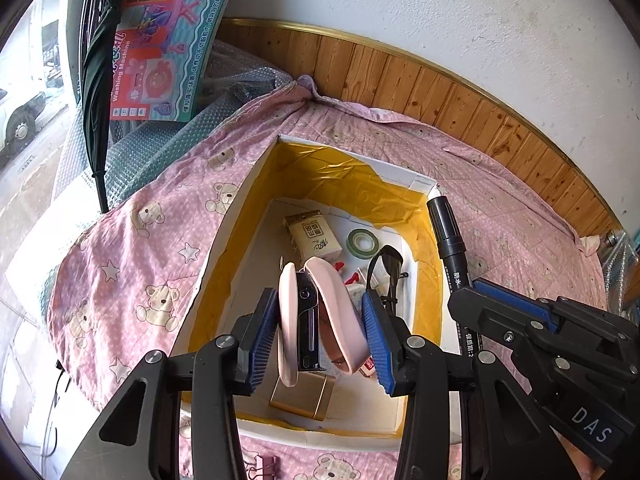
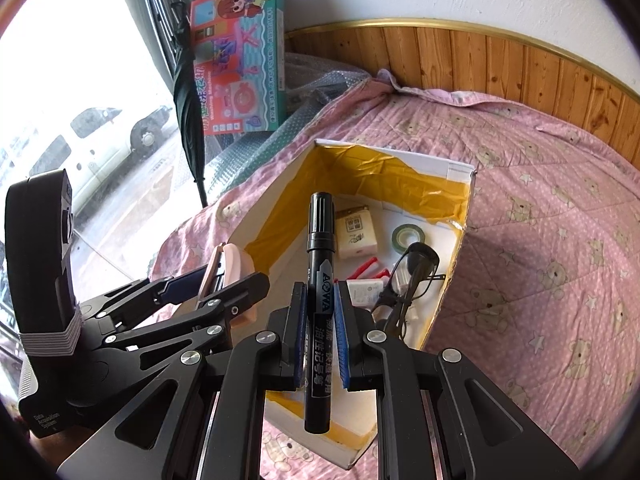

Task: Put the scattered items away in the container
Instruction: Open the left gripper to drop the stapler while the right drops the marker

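The stapler [image 1: 316, 320] hides part of the gold box [image 1: 303, 396] and the packets behind it. The clip [image 1: 262, 465] is cut by the bottom edge. The marker [image 2: 319, 304] covers the container's [image 2: 276, 216] floor beneath it.

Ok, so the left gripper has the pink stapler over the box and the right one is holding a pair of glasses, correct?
Not quite. The right gripper is shut on a black marker, as the right wrist view shows. The glasses already lie inside the box. The rest holds: the left gripper has the pink stapler over the box.
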`<state>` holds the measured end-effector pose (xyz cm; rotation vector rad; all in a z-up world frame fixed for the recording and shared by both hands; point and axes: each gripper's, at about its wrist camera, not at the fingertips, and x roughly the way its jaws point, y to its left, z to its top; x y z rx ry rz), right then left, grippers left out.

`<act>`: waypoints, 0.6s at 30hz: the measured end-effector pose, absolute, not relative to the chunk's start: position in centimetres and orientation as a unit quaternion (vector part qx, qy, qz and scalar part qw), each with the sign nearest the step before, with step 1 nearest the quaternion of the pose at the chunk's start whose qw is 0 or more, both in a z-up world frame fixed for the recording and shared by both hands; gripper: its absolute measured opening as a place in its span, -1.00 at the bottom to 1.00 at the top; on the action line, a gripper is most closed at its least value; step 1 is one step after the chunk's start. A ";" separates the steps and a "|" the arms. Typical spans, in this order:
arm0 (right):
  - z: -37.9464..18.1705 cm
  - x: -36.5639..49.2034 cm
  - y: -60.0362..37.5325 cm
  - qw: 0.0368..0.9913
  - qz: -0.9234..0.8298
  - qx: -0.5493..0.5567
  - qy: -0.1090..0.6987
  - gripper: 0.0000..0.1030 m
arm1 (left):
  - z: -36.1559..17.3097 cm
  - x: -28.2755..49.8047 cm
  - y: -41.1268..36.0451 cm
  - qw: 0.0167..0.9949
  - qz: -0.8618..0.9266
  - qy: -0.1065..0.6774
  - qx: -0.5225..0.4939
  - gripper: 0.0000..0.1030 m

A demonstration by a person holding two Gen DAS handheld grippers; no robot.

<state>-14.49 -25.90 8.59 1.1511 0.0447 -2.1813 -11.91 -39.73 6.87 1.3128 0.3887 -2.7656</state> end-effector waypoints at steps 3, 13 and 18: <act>8.1 -15.1 -26.1 0.332 -0.832 0.445 0.016 -0.73 | 6.4 -12.3 -39.8 0.029 -0.894 0.124 0.430 -0.14; 7.0 -16.9 -26.5 0.331 -0.823 0.462 0.011 -0.73 | 5.6 -13.3 -39.8 0.036 -0.890 0.115 0.440 -0.14; 6.6 -17.6 -26.8 0.328 -0.822 0.465 0.015 -0.73 | 5.2 -13.8 -39.8 0.038 -0.888 0.112 0.445 -0.14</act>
